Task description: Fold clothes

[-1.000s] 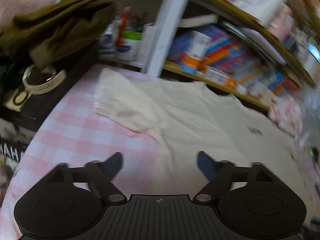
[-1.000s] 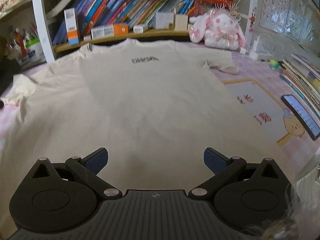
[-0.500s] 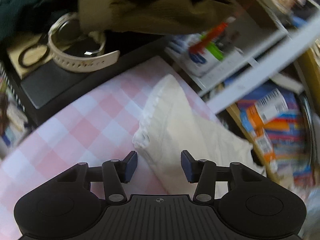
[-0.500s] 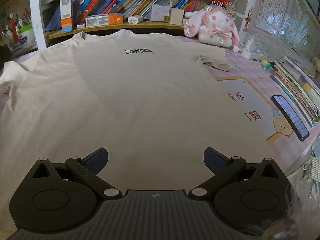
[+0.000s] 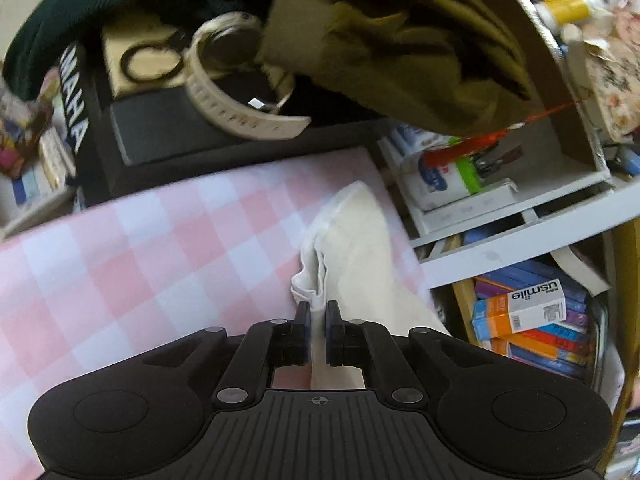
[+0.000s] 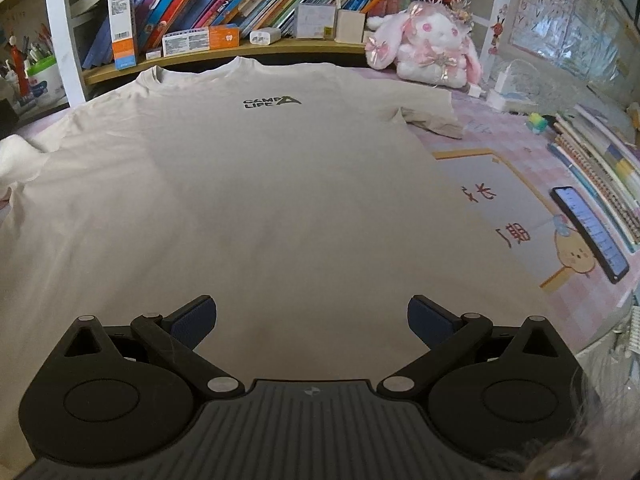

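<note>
A cream T-shirt (image 6: 256, 184) with a small dark chest logo lies flat and spread out on the table, collar towards the bookshelf. Its left sleeve (image 5: 360, 248) shows in the left wrist view on the pink checked cloth. My left gripper (image 5: 318, 312) is shut on the hem of that sleeve, with the fabric pinched between the jaws. My right gripper (image 6: 312, 314) is open and empty, hovering over the lower middle of the shirt.
A bookshelf (image 6: 224, 4) runs along the far edge. A pink plush rabbit (image 6: 428, 40) sits at the back right. A phone (image 6: 588, 236) and stacked notebooks (image 6: 600, 164) lie right. A black box (image 5: 168, 128) with a watch (image 5: 232, 80) and olive cloth (image 5: 392, 48) stands beyond the sleeve.
My left gripper swung left to the sleeve, closed in on its hem and shut on it. My right gripper stayed open over the shirt, drawing back slightly.
</note>
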